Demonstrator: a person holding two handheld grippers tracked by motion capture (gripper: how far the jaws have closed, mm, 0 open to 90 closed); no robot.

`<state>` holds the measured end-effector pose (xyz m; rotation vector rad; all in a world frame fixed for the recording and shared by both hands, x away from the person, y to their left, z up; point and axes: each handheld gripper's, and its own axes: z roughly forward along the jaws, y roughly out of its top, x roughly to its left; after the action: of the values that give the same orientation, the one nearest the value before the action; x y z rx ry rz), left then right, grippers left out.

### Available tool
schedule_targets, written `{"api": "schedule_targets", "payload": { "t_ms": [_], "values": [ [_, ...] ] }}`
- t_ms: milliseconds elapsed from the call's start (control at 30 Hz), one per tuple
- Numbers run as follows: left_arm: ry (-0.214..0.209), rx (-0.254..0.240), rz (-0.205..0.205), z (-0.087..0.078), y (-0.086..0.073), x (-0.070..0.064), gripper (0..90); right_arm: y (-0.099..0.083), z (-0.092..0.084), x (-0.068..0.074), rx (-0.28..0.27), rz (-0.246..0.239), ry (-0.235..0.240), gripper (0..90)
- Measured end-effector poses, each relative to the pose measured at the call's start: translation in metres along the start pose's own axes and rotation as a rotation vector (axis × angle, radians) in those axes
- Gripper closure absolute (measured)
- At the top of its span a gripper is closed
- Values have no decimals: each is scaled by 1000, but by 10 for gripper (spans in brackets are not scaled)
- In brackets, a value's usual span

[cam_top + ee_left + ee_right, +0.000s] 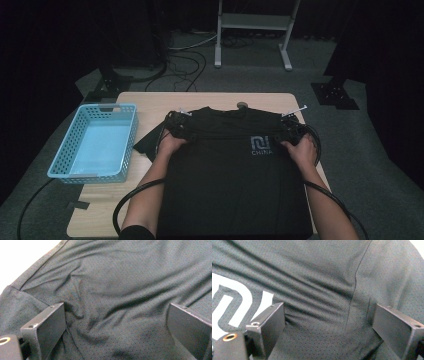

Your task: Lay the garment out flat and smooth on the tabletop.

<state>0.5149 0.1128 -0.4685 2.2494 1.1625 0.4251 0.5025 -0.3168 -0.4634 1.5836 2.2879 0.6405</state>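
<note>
L gripper [116, 322] & R gripper [329, 325] both wide open, holding nothing, over black shirt [235, 170] shoulders; pre-fold step, next: pinch cloth

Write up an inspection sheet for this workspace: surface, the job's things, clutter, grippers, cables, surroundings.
Surface: light wooden table, bare along its far and left edges.
Job's things: black T-shirt with a pale CHINA logo, spread flat and wrinkled near the shoulders; one sleeve sticks out at its left.
Clutter: empty blue basket on the table's left edge; small round thing at the far edge, too small to tell.
Grippers: left gripper and right gripper both open, jaws spread over the shirt fabric.
Cables: black cable loops off the near left edge; another trails at the right.
Surroundings: grey carpet, white stand, loose floor cables, dark curtains.
</note>
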Motion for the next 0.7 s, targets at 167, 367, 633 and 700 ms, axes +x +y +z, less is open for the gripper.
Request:
{"api": "schedule_targets", "payload": {
  "t_ms": [167,367,633,700],
  "values": [
    [6,1,-7,5,6,4,25,6,4,-5,-3,0,-1,115],
    [7,2,-10,11,14,7,23,13,8,-13,-20,0,-1,115],
    [9,-2,-13,18,23,12,23,21,13,-22,-23,-8,5,116],
    [12,1,-17,20,25,13,22,22,14,-23,-31,-1,3,116]
  ]
}}
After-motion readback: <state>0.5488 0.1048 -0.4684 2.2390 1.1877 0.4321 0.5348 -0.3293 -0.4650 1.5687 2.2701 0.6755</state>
